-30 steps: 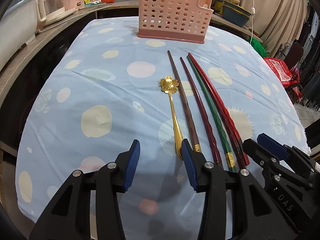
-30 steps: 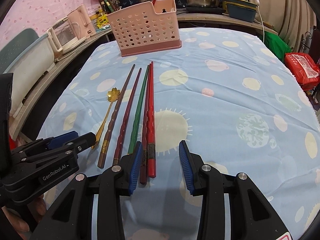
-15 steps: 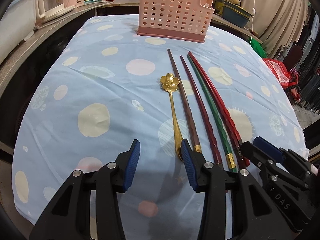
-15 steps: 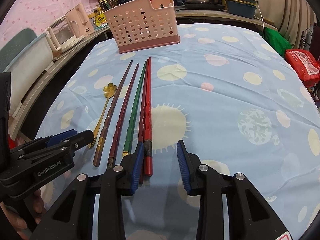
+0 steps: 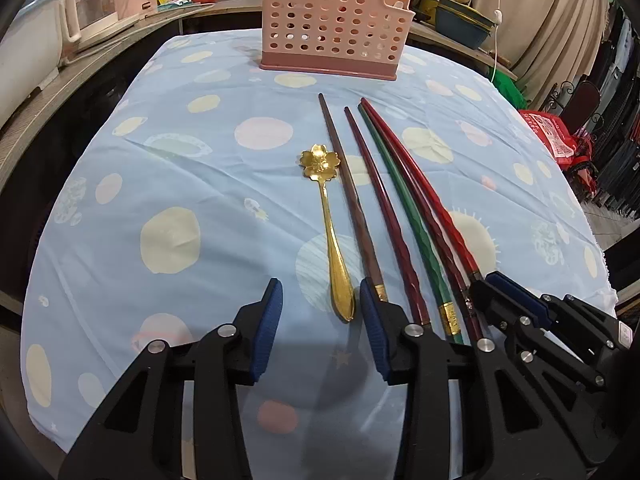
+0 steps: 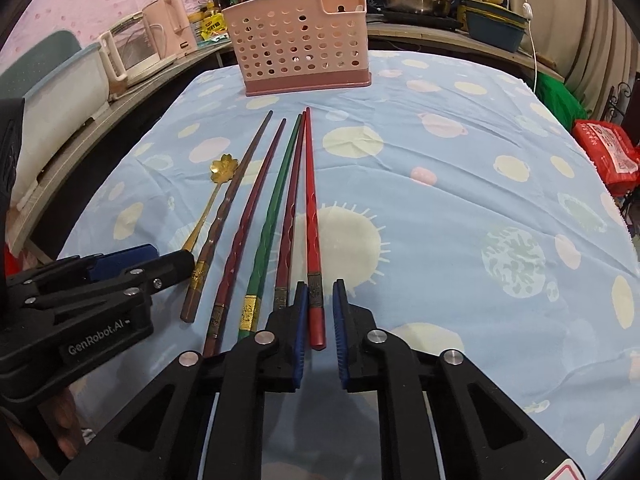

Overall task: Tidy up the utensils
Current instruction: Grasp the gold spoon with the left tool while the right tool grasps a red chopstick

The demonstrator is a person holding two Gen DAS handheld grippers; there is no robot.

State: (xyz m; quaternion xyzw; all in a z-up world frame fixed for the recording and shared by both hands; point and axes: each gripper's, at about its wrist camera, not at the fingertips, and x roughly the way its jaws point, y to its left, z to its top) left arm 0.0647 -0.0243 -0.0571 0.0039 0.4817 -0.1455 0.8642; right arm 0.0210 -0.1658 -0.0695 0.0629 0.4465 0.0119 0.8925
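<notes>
While closing with the right gripper [image 6: 320, 312], pinches the butt of the red chopstick [image 6: 311, 208] between jaws narrowed almost to its width. Closes the left gripper [image 5: 320, 320] too, jaws moderately apart around the tail of the gold spoon [image 5: 334, 248], without visible contact. Finds the red chopstick flat on the tablecloth [image 5: 180, 160], at the 3 o'clock edge of a row of chopsticks, tip toward 12 o'clock. Finds the pink holder [image 5: 332, 28] upright at 12 o'clock.
</notes>
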